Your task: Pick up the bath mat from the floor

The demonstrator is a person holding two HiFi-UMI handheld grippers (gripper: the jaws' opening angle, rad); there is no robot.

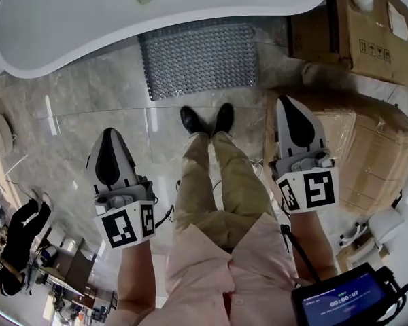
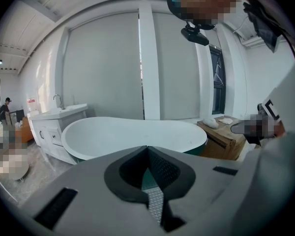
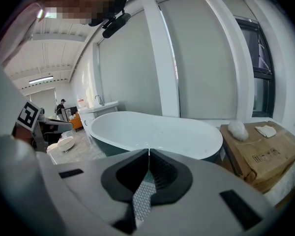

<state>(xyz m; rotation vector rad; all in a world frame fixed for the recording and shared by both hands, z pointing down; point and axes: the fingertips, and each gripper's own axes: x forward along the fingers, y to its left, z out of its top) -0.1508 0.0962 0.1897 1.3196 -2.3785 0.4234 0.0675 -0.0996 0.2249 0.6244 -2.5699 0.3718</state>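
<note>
The glossy grey marble floor (image 1: 88, 107) carries a white bathtub (image 1: 122, 19). A grey studded bath mat (image 1: 198, 60) lies flat against the bathtub's near side. Right of the bathtub sit cardboard boxes (image 1: 370, 39). Black shoes (image 1: 207, 121) stand near the bathtub, just past the mat.

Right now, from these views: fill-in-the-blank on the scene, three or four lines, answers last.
The grey bath mat lies on the floor beside the white ____.
The left gripper and the right gripper both have their jaws ____.
The mat is held by ____ gripper.
The boxes right of the mat are made of ____.
Missing words: bathtub; shut; neither; cardboard.
</note>
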